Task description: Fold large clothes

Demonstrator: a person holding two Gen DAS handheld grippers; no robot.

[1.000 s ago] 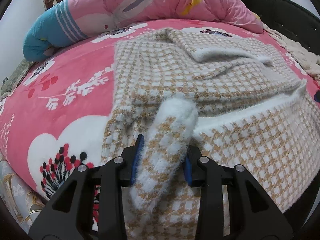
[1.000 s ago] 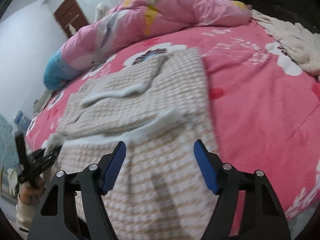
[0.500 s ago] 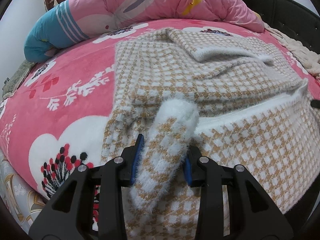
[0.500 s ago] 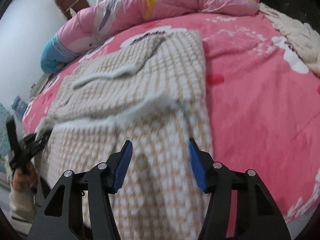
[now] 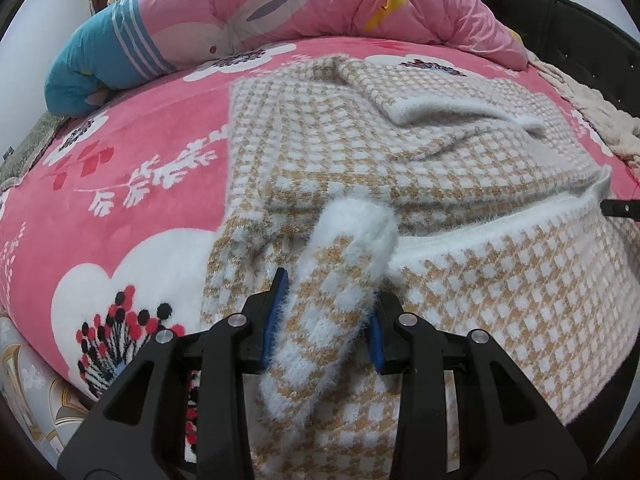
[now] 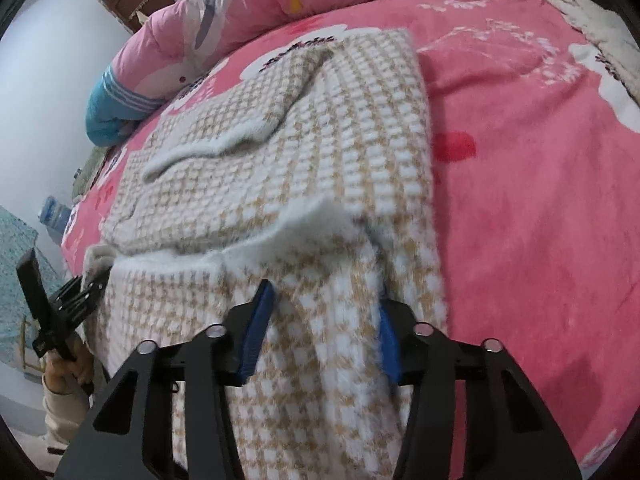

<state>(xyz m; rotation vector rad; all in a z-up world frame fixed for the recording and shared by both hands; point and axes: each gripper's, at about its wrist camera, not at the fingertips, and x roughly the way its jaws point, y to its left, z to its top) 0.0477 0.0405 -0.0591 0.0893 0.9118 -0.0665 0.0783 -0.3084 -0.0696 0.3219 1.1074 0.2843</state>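
A large fuzzy tan-and-white checked sweater (image 5: 460,168) lies spread on the pink bed, partly folded, with a white hem band across it. It also shows in the right wrist view (image 6: 320,140). My left gripper (image 5: 326,312) is shut on a bunched fold of the sweater's near left edge. My right gripper (image 6: 320,324) sits around a raised fold of the sweater's near right edge, with its blue pads (image 6: 256,332) pressing the fabric on both sides. The left gripper also shows at the far left of the right wrist view (image 6: 86,284).
The bed has a pink floral blanket (image 5: 120,184). A rolled pink and blue duvet (image 5: 248,20) lies along the back. A cream fluffy throw (image 5: 592,108) lies at the right by the dark headboard (image 5: 580,32). The bed's near edge drops off below the grippers.
My right gripper has moved down onto the sweater's near right edge and its jaws have narrowed around a fold. The left gripper has kept its hold and hardly moved.
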